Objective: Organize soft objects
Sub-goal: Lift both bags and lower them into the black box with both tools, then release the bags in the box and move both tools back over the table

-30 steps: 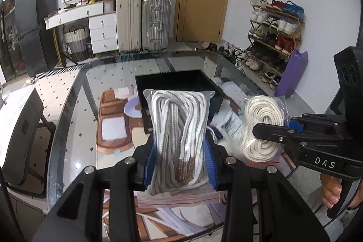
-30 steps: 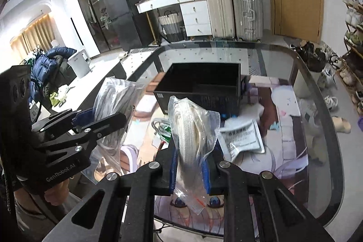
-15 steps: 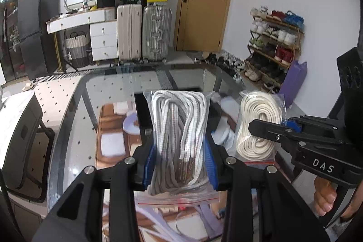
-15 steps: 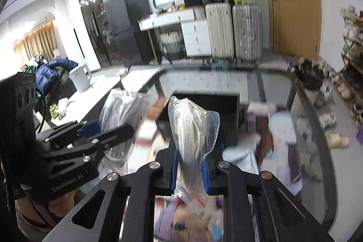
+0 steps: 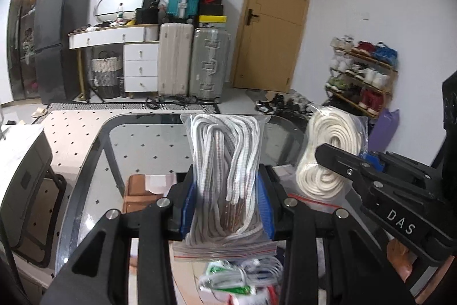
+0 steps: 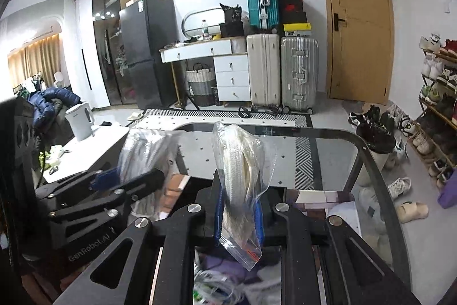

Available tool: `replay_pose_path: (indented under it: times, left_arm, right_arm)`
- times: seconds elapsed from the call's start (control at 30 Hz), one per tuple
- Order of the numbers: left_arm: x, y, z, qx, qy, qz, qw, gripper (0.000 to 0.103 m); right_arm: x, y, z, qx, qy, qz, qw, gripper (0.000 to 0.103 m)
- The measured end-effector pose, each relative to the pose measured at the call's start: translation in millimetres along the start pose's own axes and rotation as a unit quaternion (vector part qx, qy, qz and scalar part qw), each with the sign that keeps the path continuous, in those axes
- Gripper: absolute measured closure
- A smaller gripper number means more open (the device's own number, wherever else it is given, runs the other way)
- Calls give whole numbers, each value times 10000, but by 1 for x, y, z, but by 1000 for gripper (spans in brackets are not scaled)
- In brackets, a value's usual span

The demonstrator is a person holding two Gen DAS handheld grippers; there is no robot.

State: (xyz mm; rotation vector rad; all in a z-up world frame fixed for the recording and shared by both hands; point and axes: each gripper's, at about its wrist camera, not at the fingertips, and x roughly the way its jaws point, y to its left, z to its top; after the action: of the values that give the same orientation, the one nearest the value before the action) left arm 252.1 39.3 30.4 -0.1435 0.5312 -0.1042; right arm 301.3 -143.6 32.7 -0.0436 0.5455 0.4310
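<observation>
Two claws | left claw point(image 5: 227, 207) grips laces bag point(image 5: 225, 176) | right claw point(image 6: 239, 216) grips rope bag point(image 6: 242, 176)

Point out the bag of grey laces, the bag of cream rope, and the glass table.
bag of grey laces point(image 5: 225, 179), left wrist view, mid-bundle.
bag of cream rope point(image 5: 328, 159), left wrist view, on the coil.
glass table point(image 6: 368, 159), right wrist view, dark rim.

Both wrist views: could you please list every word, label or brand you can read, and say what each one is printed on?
"DAS": on the side of the right gripper, seen from the left wrist.
"GenRobot.AI": on the side of the left gripper, seen from the right wrist.
Too small or blurred to read: the print on the black box and the yellow box atop the suitcases, and the fridge sticker.
</observation>
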Motion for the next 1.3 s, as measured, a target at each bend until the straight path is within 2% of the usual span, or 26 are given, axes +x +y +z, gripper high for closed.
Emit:
replay_pose_path:
  times: [0.1,0.27,0.47,0.63,0.77,0.87,0.93,1.03,1.17,1.23,1.3]
  left_arm:
    - [22,4,2,-82,127,69,9999,66]
    - [76,3,-6,-121,813,366,9959,66]
    - [102,-3,-21,-79,1255,492,9908,66]
    - [108,-8,-28,-64,1444,526,9881,66]
    - [110,-7,-29,-13,1517,518,9871,62]
    - [106,-2,-26,-110,1495,498,9874,44]
    - [102,-2,-23,-117,1439,493,9883,42]
    - [89,1,-17,-106,1309,482,9902,37]
    - [63,-2,-11,-52,1067,470,9932,21]
    - [51,-2,-10,-44,971,412,9944,17]
    - [38,-1,-10,-64,932,324,9951,16]
  right_arm:
    - [32,-10,3,76,182,-15,9998,86]
    - [83,-26,-3,298,683,12,9972,86]
    - [122,-32,-21,369,1155,74,9926,86]
    - [132,-39,-31,437,1378,132,9894,84]
    - [127,-37,-38,509,1464,200,9877,71]
    - [118,-40,-37,515,1370,190,9890,61]
    - [108,-42,-38,568,1274,228,9900,53]
    - [93,-46,-35,641,1228,216,9901,53]
    - [68,-48,-35,671,1198,192,9903,49]
    - [54,-49,-36,715,1172,218,9903,34]
    - [40,-53,-37,761,1112,281,9905,27]
